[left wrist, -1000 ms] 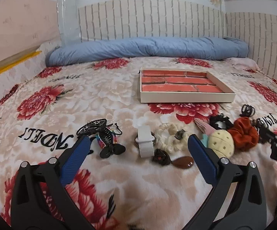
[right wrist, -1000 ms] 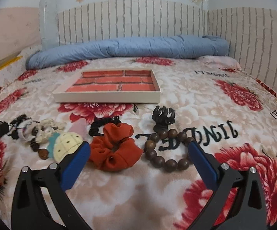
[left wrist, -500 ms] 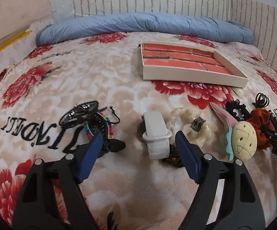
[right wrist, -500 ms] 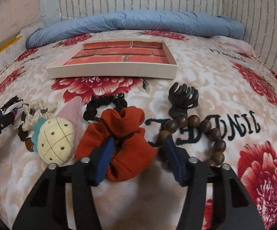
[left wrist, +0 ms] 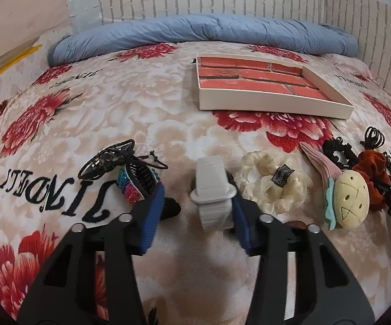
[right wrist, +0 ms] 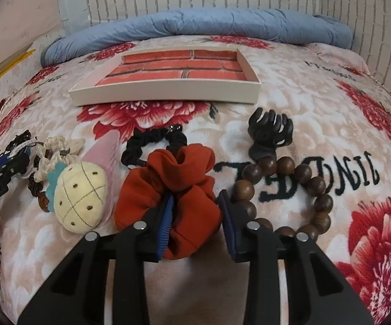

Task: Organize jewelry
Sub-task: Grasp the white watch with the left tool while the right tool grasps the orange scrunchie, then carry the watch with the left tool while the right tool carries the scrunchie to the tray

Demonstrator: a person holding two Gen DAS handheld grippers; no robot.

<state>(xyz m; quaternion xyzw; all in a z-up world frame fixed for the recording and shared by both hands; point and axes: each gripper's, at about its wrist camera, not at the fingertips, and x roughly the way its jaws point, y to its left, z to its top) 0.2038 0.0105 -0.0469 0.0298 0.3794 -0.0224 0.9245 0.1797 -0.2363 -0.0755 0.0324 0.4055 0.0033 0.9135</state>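
A white watch band (left wrist: 211, 184) lies on the flowered bedspread between the fingers of my left gripper (left wrist: 197, 196). Its jaws are closing. The right pad touches the band, while the left pad stands a little off it. My right gripper (right wrist: 196, 196) is closing on an orange scrunchie (right wrist: 184, 178), and both blue pads press into the fabric. The cream tray (left wrist: 273, 105) with a red brick-pattern floor sits further back on the bed, and nothing lies in it. This tray (right wrist: 165, 96) also shows in the right wrist view.
Left of the band lies a black hair claw with a rainbow strap (left wrist: 138, 181). A cream scrunchie (left wrist: 273, 187) and a yellow plush clip (left wrist: 349, 203) lie to its right. A wooden bead bracelet (right wrist: 317, 184), black claw clip (right wrist: 269, 135) and black scrunchie (right wrist: 152, 143) surround the orange one. A blue bolster (right wrist: 195, 24) lines the headboard.
Both grippers came forward and down to the bedspread and narrowed their jaws: the left around the white watch band, the right onto the orange scrunchie.
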